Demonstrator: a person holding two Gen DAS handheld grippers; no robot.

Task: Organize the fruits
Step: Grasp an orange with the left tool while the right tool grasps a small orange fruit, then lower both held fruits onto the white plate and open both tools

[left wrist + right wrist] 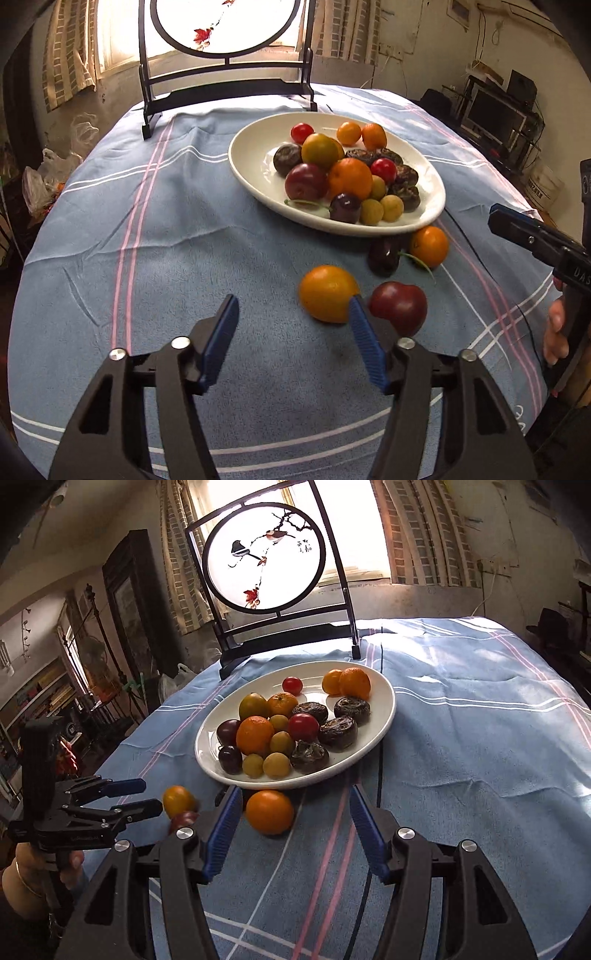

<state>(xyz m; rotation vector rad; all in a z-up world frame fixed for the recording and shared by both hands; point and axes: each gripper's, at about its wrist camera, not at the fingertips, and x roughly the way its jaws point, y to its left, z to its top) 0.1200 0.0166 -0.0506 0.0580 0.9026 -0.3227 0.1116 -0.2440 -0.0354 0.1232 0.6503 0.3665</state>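
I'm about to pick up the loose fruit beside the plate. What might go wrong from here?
The yellow-orange fruit sits outside the left claw, touching its right finger; closing now would likely nudge it, not grip it. The round orange by the right claw could roll across the cloth. The plate is piled high, so added fruit may tumble off.

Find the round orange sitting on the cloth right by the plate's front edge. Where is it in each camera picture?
Left wrist view: the orange lies right of centre, just below the plate's near rim.
Right wrist view: the orange lies at centre, between the gripper's fingers.
Shared landmark: the white plate.
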